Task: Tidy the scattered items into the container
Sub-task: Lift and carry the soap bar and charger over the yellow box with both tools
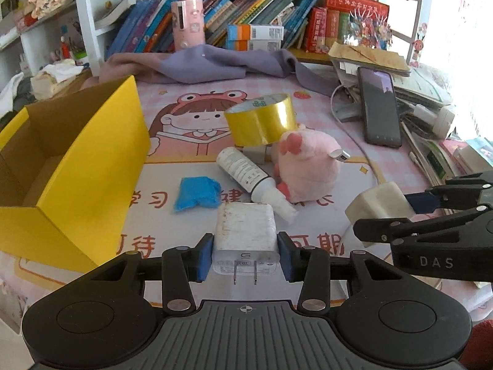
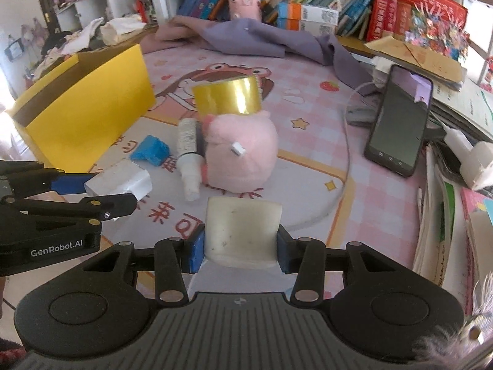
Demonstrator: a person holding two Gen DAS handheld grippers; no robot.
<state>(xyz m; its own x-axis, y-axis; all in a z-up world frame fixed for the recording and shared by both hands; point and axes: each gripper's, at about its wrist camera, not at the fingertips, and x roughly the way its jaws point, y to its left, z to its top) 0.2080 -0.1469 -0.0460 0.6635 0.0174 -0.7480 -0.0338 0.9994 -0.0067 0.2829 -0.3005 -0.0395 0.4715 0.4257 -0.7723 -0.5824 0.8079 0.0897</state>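
My left gripper (image 1: 246,256) is shut on a white plug charger (image 1: 245,237), prongs facing the camera, lifted above the mat. My right gripper (image 2: 239,254) is shut on a cream-white block adapter (image 2: 242,234) with a white cable trailing from it. Each gripper shows in the other view: the right gripper (image 1: 397,215) with its adapter (image 1: 379,205), the left gripper (image 2: 107,191) with its charger (image 2: 118,182). The open yellow box (image 1: 80,172) stands at the left. On the mat lie a gold tape roll (image 1: 262,121), a pink plush toy (image 1: 308,166), a white bottle (image 1: 246,172) and a blue crumpled bag (image 1: 197,194).
A black phone (image 1: 380,111) leans on a pile of papers and books (image 1: 431,98) at the right. A purple cloth (image 1: 215,64) lies at the back before a bookshelf (image 1: 246,15). A white cable (image 2: 345,166) curves over the mat.
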